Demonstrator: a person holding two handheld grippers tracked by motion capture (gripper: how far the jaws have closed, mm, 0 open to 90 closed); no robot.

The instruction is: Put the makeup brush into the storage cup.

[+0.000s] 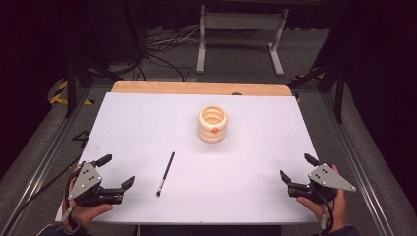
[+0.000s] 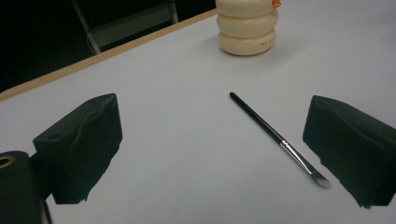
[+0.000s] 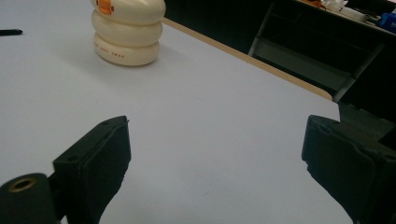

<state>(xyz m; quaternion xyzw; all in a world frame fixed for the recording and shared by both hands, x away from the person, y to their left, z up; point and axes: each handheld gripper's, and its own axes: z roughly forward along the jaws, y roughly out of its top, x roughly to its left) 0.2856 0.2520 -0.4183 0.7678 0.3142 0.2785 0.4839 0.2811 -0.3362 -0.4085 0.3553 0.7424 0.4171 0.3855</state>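
Thin black brush (image 1: 166,173) lying flat just left of the white worktop's (image 1: 147,123) centre, bristle tip toward 6 o'clock; probably light, stiff and prone to roll, so best pinched mid-handle. Cream ribbed holder (image 1: 212,124) upright at about 1 o'clock from it, well apart, likely hard and smooth. Left claw (image 1: 116,171) at 8 o'clock and right claw (image 1: 295,168) at 4 o'clock, both spread wide and empty.

Bench (image 1: 147,118) mostly bare; only a cream ribbed holder (image 1: 212,124) mid-far and a thin brush (image 1: 165,173) near-left obstruct passage.
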